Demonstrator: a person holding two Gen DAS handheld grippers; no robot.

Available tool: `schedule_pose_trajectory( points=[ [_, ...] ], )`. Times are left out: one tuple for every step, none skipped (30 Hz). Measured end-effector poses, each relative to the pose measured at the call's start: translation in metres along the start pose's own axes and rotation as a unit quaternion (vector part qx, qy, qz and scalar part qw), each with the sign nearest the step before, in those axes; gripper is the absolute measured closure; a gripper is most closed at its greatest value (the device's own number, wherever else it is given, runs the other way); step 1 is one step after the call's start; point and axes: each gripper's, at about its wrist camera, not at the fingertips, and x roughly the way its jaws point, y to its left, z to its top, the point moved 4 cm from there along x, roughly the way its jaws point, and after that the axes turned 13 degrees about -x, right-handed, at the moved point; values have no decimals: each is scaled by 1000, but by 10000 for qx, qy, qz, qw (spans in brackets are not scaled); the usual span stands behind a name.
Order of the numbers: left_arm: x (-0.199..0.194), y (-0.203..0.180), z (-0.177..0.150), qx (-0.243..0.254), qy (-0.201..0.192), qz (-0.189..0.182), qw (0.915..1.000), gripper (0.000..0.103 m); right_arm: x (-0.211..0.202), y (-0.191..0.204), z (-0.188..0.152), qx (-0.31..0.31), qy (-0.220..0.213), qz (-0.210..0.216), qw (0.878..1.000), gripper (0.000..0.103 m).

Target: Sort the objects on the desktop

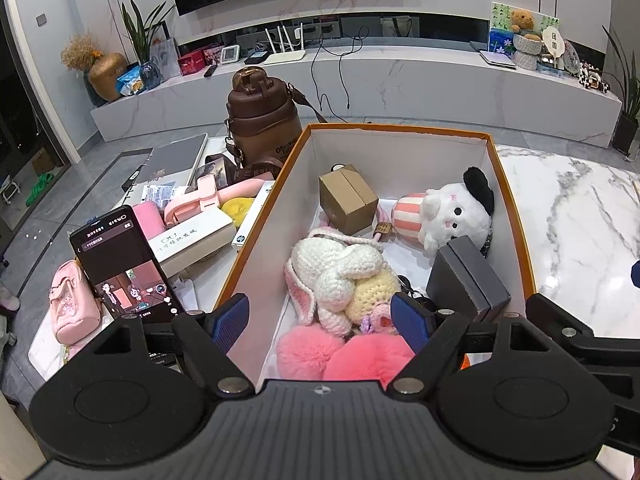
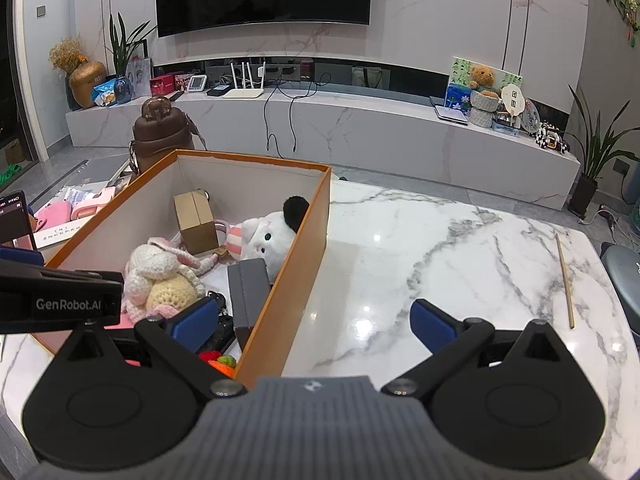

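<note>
Both claws stood wide open, holding nothing: left gripper over the orange box, right gripper astride its right wall. Unsorted pile with pink stand lay at ten o'clock; likely approach low, clearing the phone.

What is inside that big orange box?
In the orange box: a cardboard box, a white plush toy, a crocheted bunny, a grey case and pink pompoms. Anything beneath them is hidden.
</note>
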Motion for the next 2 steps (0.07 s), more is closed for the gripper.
schedule_pose_trajectory(
  points=[
    [0,0,0,5,-8,4,10000,11,0,0,0,0,0,1,10000,1],
    [0,0,0,11,-16,8,10000,11,0,0,0,0,0,3,10000,1]
  ],
)
